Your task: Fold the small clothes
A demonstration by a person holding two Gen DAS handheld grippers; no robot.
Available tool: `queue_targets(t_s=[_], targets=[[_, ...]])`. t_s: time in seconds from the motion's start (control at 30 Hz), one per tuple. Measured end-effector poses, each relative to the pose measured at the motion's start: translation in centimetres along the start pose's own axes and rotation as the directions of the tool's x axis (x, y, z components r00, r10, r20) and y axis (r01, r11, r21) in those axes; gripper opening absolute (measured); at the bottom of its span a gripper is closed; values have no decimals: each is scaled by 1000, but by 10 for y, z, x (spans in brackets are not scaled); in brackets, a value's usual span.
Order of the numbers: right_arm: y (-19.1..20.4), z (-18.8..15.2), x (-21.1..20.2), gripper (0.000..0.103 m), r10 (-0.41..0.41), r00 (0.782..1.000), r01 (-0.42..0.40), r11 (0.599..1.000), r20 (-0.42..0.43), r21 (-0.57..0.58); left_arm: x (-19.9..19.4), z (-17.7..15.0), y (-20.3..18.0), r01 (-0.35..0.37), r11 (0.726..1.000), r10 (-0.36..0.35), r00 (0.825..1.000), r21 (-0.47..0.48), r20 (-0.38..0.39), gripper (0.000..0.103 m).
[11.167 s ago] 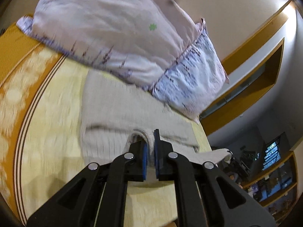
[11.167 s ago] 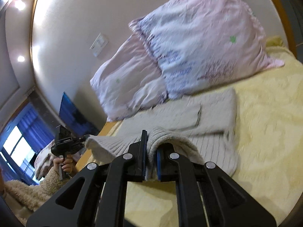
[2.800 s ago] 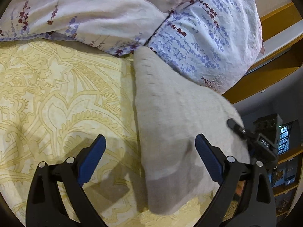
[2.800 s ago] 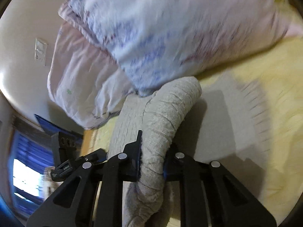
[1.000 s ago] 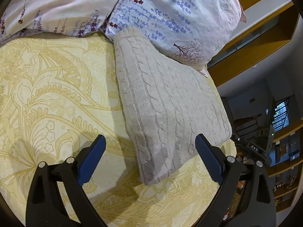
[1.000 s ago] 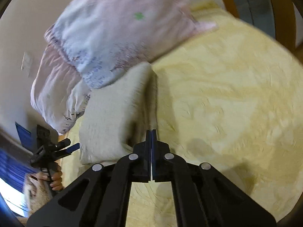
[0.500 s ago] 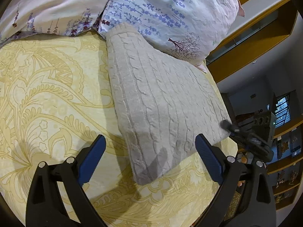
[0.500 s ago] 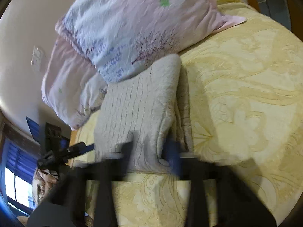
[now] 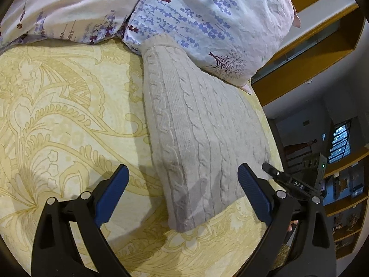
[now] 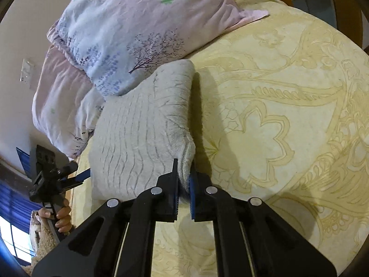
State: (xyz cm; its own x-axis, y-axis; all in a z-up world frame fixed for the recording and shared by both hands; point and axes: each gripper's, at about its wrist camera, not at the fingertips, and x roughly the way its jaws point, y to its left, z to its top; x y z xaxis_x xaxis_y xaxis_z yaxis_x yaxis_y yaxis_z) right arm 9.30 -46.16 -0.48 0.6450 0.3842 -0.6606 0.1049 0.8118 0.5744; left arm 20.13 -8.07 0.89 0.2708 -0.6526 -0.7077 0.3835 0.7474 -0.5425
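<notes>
Pinching sweater near corner, right gripper fingers clenched, left gripper splayed above bedspread.

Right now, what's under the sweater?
The yellow bedspread shows all around the folded sweater; its far end touches the pillow. What the folds hide can't be seen.

Since 11.2 s ago: sweater has gone from spread flat to a folded block at the pillows. My left gripper released it and now stands wide open. My right gripper, closed empty 1.0 s ago, has re-clamped the sweater's near corner.
</notes>
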Motion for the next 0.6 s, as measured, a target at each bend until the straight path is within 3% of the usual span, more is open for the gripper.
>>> queue_targets(t_s=[0.13,0.3,0.43,0.6], targets=[[10,-1,4,7,-64,998,64,997,-7,-51,-1,2,0,-5,1000,5,1000,1,10,95],[8,4,-3,10,0,1000,-1,1000,-20,-16,-1,7,0,-11,1000,11,1000,-8,12,95],[2,16,-13,21,54,999,-54,997,8,48,-1,8,3,-17,1000,17,1000,-18,12,95],[0,56,-10,56,161,986,-166,977,44,134,-2,17,11,3,998,-1,1000,-66,28,96]])
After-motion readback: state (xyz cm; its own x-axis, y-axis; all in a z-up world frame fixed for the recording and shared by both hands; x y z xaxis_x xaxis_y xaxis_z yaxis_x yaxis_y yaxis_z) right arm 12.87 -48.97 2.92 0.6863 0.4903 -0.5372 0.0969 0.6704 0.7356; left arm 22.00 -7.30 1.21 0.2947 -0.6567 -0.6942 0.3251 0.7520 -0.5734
